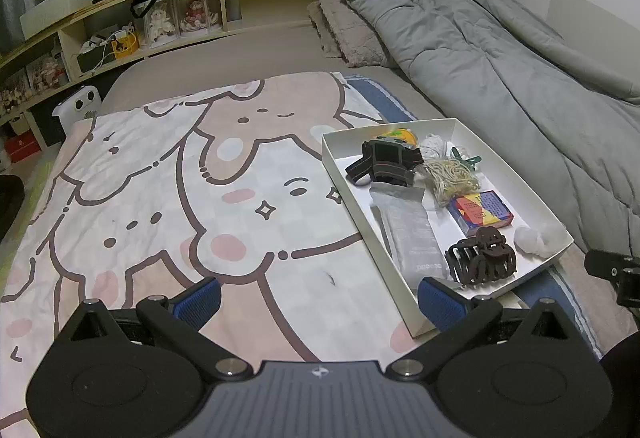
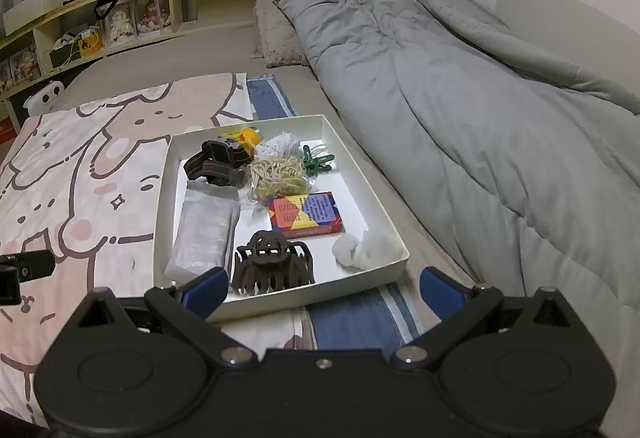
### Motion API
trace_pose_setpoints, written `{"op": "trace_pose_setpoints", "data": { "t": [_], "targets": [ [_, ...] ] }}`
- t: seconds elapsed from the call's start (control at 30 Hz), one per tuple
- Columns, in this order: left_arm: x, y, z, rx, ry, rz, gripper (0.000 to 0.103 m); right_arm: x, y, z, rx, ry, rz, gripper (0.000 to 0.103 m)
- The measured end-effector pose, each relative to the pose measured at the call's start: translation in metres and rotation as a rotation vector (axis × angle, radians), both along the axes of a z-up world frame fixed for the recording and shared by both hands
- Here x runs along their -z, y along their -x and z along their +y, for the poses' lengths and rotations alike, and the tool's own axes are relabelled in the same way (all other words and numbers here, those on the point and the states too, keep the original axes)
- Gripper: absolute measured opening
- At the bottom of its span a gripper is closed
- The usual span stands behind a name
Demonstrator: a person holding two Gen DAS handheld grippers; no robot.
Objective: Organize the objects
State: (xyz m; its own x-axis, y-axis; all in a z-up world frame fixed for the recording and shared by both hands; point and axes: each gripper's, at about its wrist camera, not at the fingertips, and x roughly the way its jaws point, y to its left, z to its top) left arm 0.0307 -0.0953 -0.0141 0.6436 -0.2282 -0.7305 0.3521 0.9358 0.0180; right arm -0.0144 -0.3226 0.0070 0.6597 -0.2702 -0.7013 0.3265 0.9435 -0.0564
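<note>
A white tray [image 2: 360, 290] lies on the bed and holds several items: a brown hair claw [image 2: 272, 266], a grey pouch [image 2: 204, 230], a colourful card box [image 2: 306, 214], a bag of rubber bands [image 2: 276, 174], green clips [image 2: 318, 162], a black headlamp [image 2: 218, 160] and white wads [image 2: 366, 248]. The tray [image 1: 344, 174] and the claw [image 1: 482, 256] also show in the left wrist view. My right gripper [image 2: 324, 294] is open and empty just before the tray's near edge. My left gripper [image 1: 318, 302] is open and empty over the cartoon sheet, left of the tray.
A cartoon-print sheet [image 1: 180, 198] covers the bed's left part. A grey quilt [image 2: 460, 98] lies bunched along the right. A pillow [image 1: 348, 26] sits at the head. Shelves [image 1: 120, 26] with boxes and figures line the far side.
</note>
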Motion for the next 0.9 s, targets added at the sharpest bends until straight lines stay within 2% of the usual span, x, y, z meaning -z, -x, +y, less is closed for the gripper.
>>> {"op": "trace_pose_setpoints", "data": {
  "t": [0.9],
  "targets": [
    [-0.0005, -0.0003, 0.0003, 0.004, 0.024, 0.022, 0.103, 0.0021, -0.0012, 0.0008, 0.0, 0.003, 0.009, 0.103]
  ]
}}
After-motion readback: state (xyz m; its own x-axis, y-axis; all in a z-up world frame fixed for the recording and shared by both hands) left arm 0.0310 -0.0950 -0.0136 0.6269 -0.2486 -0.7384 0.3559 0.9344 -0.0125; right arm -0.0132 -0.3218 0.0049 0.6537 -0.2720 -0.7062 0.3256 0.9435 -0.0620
